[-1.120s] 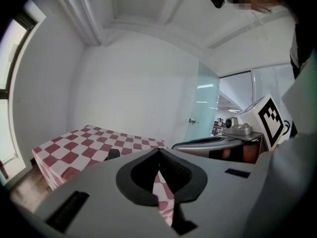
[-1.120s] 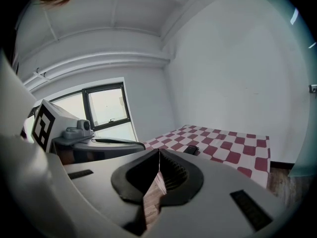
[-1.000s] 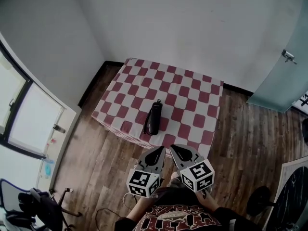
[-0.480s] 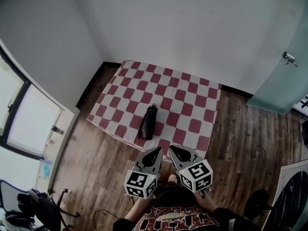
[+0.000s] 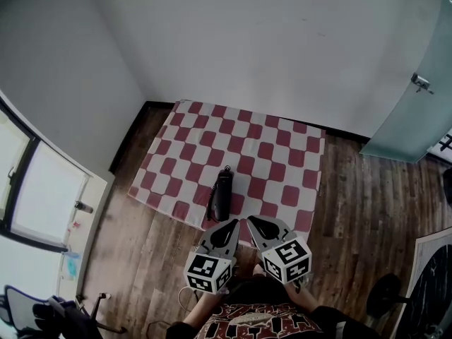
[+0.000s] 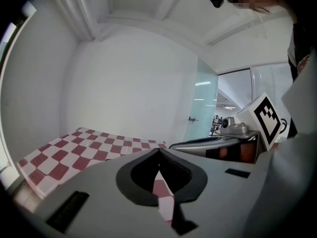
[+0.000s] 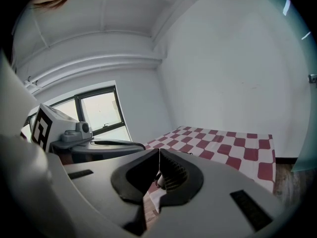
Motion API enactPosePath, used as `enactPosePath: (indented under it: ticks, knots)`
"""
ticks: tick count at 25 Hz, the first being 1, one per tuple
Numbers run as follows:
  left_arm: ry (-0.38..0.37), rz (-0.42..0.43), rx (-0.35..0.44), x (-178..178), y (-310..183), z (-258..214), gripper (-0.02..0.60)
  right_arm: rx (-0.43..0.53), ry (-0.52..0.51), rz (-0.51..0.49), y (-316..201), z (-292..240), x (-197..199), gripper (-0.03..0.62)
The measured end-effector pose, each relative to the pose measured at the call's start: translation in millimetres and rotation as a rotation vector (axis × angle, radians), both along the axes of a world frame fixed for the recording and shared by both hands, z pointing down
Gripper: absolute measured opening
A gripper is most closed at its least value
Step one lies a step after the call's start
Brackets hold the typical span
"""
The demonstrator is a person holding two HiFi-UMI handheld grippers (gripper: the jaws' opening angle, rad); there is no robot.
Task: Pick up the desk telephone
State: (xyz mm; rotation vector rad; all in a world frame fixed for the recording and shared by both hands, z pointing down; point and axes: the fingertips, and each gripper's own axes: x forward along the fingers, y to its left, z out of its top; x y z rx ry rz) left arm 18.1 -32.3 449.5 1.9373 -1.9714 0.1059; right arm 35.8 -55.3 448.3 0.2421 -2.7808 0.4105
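- Plainly, the step in hand is the approach: nothing is held yet, and both claws hang short of the near edge of the desk [image 5: 164,209], above the wooden floor [image 5: 353,189].
- Desk telephone [image 5: 222,194]: a slim black shape lying on the checked cloth [image 5: 282,154] that covers the desk. It sits in the near part, a little left of the middle, its long side running away from the person. A thin cord [image 5: 227,169] curls at its far end.
- Left claw [image 5: 233,226]: its jaws are pressed together with nothing between them. In the left gripper view the tips meet, with only cloth beyond. It points toward the telephone's near end, close to it but apart.
- Right claw [image 5: 252,222]: also pressed together and empty. It sits just beside the left one and a little right of the telephone's line.
- Next move, as I judge it: one claw has to spread, travel forward and down, straddle the narrow body across its width, then close.
- At the far left are a window [image 5: 46,189] and an office chair [image 5: 60,316], well apart from the work.
- At the right is a door [image 5: 413,119], also well apart.
- Nothing stands between the claws and the telephone. The likely snags are pinching the loose cloth along with it, or the cord dragging.
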Motion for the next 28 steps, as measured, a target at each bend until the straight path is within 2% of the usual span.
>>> enactPosePath:
  ticks: [16, 21, 28]
  knots:
    - [0.007, 0.135, -0.022, -85.8, -7.3, 13.9, 0.002, -0.015, 0.030, 0.117, -7.3, 14.6, -85.6, 0.020]
    - [0.023, 0.168, -0.035, -96.3, -9.8, 21.7, 0.002, -0.032, 0.046, 0.162, -8.2, 22.7, -91.9, 0.020]
    - [0.043, 0.171, -0.054, -101.8, -26.0, 32.0, 0.002, -0.057, 0.078, 0.180, -21.4, 36.7, -86.7, 0.020]
